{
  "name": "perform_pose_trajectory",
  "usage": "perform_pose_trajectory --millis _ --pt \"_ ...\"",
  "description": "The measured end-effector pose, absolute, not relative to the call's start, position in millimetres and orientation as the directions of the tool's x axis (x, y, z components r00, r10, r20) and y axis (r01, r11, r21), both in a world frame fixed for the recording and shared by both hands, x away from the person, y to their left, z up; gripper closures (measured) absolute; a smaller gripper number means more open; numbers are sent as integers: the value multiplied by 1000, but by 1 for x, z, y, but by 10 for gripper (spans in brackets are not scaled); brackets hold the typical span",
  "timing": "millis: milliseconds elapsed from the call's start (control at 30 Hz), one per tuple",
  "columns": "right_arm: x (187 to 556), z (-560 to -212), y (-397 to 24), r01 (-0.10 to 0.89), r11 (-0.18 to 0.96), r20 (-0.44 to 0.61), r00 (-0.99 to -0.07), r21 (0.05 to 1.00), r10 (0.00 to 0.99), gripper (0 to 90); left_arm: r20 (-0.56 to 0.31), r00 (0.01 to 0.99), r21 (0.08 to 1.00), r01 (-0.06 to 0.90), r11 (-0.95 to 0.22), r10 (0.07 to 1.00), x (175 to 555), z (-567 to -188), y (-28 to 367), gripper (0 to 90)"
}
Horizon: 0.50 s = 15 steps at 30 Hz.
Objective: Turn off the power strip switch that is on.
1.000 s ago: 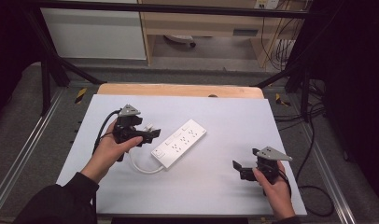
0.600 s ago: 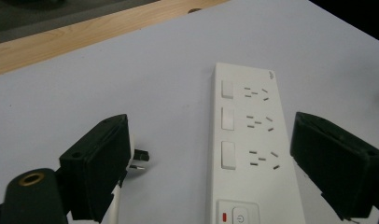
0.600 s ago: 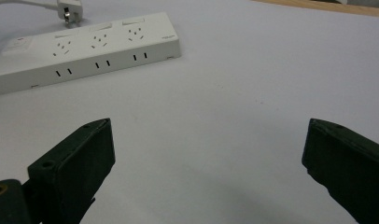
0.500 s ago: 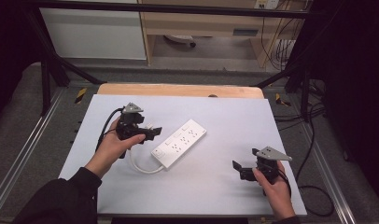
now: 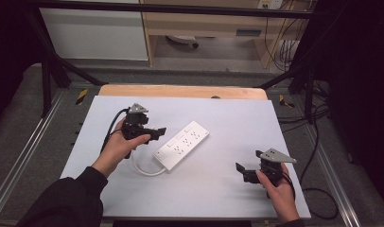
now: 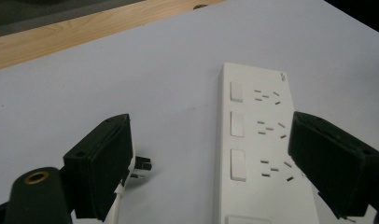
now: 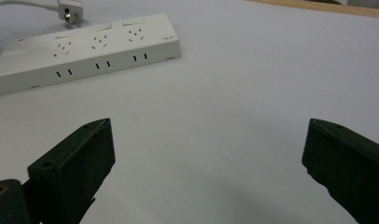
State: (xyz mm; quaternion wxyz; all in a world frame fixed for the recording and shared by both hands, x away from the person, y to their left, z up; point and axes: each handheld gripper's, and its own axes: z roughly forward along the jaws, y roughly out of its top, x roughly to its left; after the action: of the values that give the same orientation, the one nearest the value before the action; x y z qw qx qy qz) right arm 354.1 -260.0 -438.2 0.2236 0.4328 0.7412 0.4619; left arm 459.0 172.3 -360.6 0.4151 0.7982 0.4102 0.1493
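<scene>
Near the middle of the white table top, the white power strip is lying flat and diagonal, its three socket groups and three rocker switches facing up. Its white cable is looping off the near end, and the plug is resting on the table just beside the strip's switch side, prongs bare and unplugged.

Over the last second the left gripper has been lifting and edging forward, toward the strip's near end and the plug. Its jaws are standing wide apart and gripping nothing; in the left gripper view one jaw is hanging directly over the plug while the other is overlapping the strip's socket side. That shift suggests the left hand is lining up to pick up the plug, probably to push it into one of the sockets, though the grasp is not yet made.

Well apart, at the near right of the table, the right gripper is staying where it was, jaws spread wide and empty, pointing across bare table toward the strip.
</scene>
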Motion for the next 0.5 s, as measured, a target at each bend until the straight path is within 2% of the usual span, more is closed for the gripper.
perform_pose_trajectory --millis 267,500 --pt "354 -438 -260 434 197 69 -526 879 847 30 -107 605 780 543 -311 789 467 -367 171 167" --pt "354 -438 -260 434 196 71 -527 879 847 29 -106 607 778 544 -315 787 470 -371 167 230"
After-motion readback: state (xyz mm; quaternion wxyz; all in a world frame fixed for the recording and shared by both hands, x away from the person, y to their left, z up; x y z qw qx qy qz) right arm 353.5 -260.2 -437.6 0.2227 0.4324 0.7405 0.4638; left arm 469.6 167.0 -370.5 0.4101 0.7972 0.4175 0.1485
